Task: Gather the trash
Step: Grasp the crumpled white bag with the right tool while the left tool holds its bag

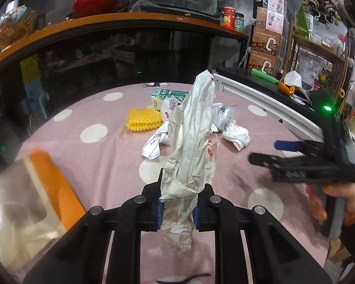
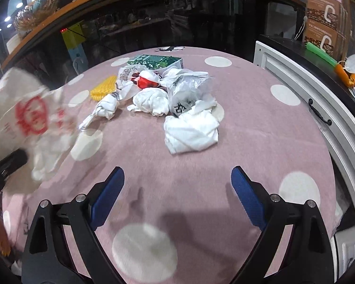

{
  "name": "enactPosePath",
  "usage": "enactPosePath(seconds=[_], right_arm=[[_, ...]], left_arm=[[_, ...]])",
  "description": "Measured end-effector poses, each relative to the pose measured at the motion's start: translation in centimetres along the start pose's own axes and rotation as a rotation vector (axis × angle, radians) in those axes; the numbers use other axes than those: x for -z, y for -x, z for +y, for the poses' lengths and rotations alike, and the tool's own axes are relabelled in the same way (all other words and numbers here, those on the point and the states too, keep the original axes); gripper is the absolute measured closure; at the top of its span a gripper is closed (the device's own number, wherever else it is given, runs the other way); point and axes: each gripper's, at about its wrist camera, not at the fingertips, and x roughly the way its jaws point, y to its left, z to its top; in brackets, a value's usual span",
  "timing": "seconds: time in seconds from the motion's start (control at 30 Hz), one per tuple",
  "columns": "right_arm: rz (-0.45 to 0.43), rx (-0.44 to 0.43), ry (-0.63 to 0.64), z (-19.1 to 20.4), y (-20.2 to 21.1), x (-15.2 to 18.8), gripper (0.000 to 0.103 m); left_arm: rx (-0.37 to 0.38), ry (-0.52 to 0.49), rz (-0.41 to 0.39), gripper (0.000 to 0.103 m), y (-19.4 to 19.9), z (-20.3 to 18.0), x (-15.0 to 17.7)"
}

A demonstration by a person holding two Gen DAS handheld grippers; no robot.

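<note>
My left gripper (image 1: 176, 213) is shut on a crumpled white paper wrapper (image 1: 194, 142) that stands up between its blue pads above the pink dotted tablecloth (image 1: 101, 165). The wrapper shows blurred with red print at the left of the right wrist view (image 2: 33, 116). My right gripper (image 2: 177, 189) is open and empty above the cloth; it also shows at the right of the left wrist view (image 1: 269, 151). A pile of trash lies beyond: crumpled white tissue (image 2: 191, 132), clear plastic bag (image 2: 189, 87), white wads (image 2: 151, 99), yellow foam net (image 1: 144, 119), green carton (image 2: 153, 61).
An orange-and-white box (image 1: 35, 201) sits at the near left of the table. A white cabinet door (image 2: 319, 108) borders the table on the right. A dark glass counter with a wooden top (image 1: 106, 21) stands behind the table.
</note>
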Motion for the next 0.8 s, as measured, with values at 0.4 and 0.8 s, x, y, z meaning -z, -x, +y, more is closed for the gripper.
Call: enactPosePath(seconds=[0.4, 0.8], right_arm=[[0.092, 0.130, 0.072, 0.6, -5.3, -2.6, 0.077], [0.011, 0.134, 0.037, 0.2, -0.1, 0.6, 0.093]], left_arm=[[0.009, 0.027, 0.002, 0.084, 0.5, 0.6, 1.6], [0.023, 0.030, -0.007, 0.084, 2.3, 0.1, 3.1]])
